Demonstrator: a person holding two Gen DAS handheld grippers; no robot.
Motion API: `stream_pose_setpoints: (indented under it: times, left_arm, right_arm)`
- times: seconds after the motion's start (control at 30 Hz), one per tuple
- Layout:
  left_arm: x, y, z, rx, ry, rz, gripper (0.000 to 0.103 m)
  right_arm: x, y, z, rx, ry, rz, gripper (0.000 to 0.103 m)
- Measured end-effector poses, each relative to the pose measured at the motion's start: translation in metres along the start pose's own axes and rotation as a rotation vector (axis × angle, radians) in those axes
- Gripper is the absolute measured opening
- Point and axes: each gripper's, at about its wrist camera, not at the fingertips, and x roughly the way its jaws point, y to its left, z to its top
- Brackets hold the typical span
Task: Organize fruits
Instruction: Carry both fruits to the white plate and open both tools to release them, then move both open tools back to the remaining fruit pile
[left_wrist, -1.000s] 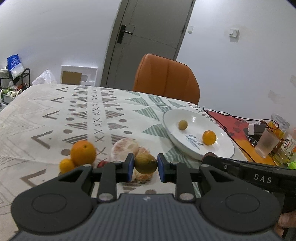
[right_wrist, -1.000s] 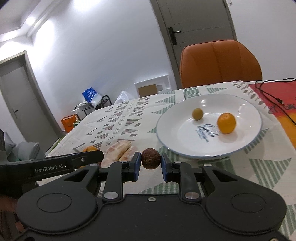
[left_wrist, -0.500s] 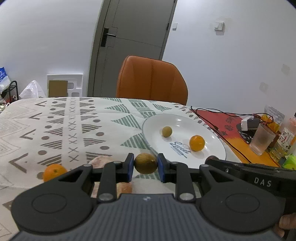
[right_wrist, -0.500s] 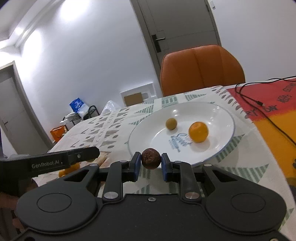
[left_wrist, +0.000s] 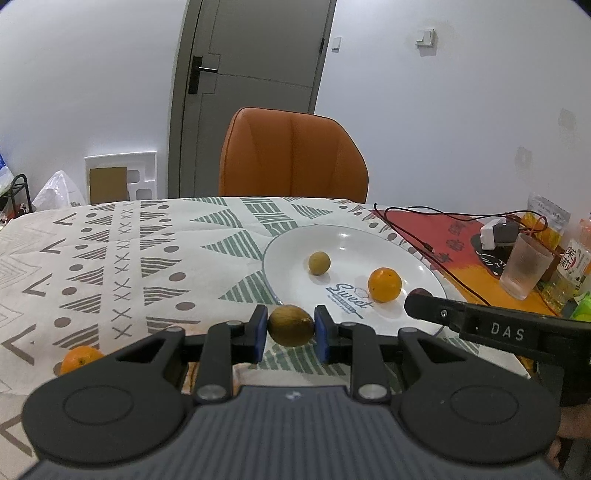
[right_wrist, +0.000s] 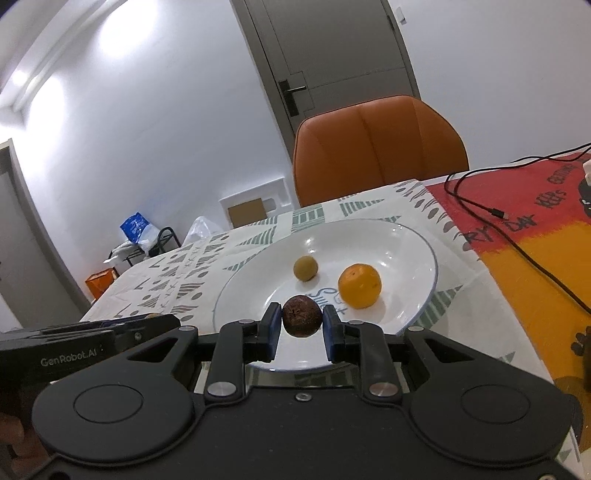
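Left tongs (left_wrist: 291, 325) clamp greenish-brown fruit (left_wrist: 291, 325) at near rim of white plate (left_wrist: 288, 258). Right tongs (right_wrist: 301, 317) clamp dark brown fruit (right_wrist: 301, 316) over plate. Orange (left_wrist: 79, 359) on desk (left_wrist: 110, 251) half hidden behind left tongs.

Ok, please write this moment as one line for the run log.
left gripper: shut on olive-green fruit | right gripper: shut on dark brown fruit, over white plate | on plate: orange, small green fruit
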Motion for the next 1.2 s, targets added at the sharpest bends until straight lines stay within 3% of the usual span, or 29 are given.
stream_pose_setpoints:
  times: [0.67, 0.97, 1.13, 1.2]
  left_arm:
    - [0.031, -0.032, 0.017, 0.042, 0.005, -0.017, 0.026]
    - [0.026, -0.030, 0.020, 0.027, 0.005, 0.024, 0.031]
    - [0.017, -0.018, 0.019, 0.006, 0.011, 0.056, 0.042]
    - [0.013, -0.014, 0.018, 0.000, 0.008, 0.062, 0.053]
  right_arm:
    - [-0.037, -0.029, -0.004, 0.065, -0.033, -0.023, 0.030]
    - [-0.036, -0.029, -0.005, 0.074, -0.025, -0.006, 0.031]
    - [-0.035, -0.023, -0.008, 0.079, -0.023, 0.006, 0.035]
    - [-0.035, -0.019, -0.008, 0.078, -0.023, 0.010, 0.037]
